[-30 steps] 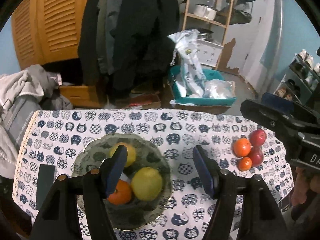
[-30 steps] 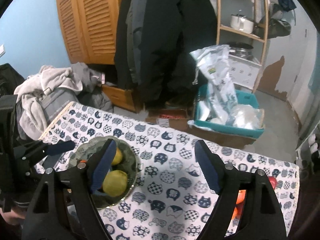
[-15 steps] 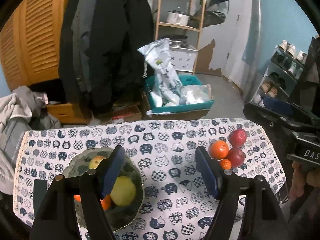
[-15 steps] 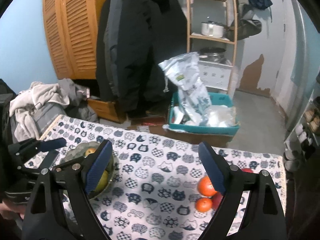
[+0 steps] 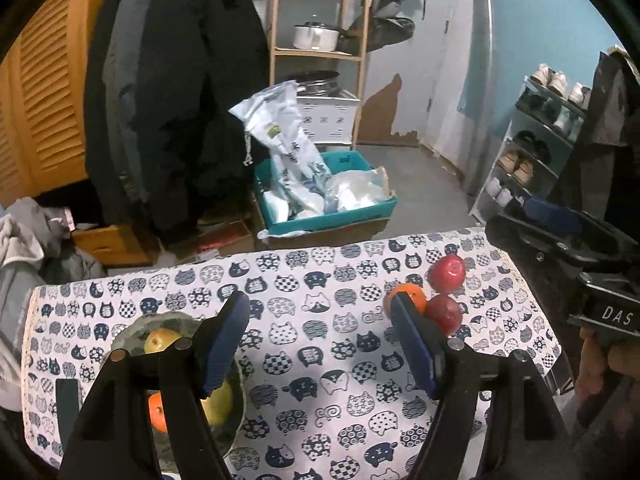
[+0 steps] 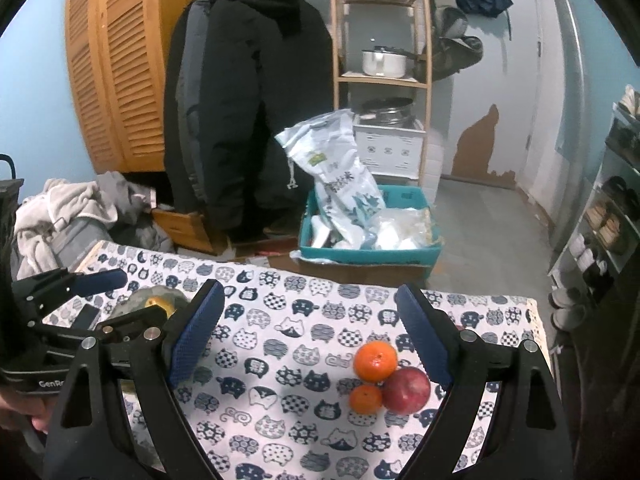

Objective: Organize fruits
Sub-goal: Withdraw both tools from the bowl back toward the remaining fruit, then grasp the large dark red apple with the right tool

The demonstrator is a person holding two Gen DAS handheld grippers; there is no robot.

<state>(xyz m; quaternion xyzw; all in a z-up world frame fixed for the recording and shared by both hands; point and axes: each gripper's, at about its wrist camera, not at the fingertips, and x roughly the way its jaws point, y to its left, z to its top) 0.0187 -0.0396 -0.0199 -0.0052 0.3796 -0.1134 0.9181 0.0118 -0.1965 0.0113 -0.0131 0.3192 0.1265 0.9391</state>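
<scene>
A grey-green bowl (image 5: 132, 328) sits on the cat-print tablecloth at the left, holding a yellow-green fruit (image 5: 160, 340), a larger yellow one (image 5: 219, 402) and an orange (image 5: 157, 418). At the right lie an orange (image 5: 408, 294) and two red apples (image 5: 447, 269) (image 5: 443, 312). In the right wrist view I see a large orange (image 6: 376, 361), a small orange (image 6: 365, 399) and a red apple (image 6: 407, 390) close together. My left gripper (image 5: 320, 344) is open and empty above the cloth. My right gripper (image 6: 310, 334) is open and empty, above and left of the loose fruit.
The table (image 5: 320, 420) ends near the fruit at its right edge (image 6: 540, 332). Beyond it stand a teal crate with bags (image 6: 372, 248), hanging dark coats (image 6: 248, 120), a wooden shelf (image 6: 380, 72), a shoe rack (image 5: 532, 152) and a laundry pile (image 6: 68, 216).
Both grippers have swung right and pulled back. The bowl has slid toward the left of each view and the loose oranges and apples have come closer to the right gripper. Both jaws stayed open.
</scene>
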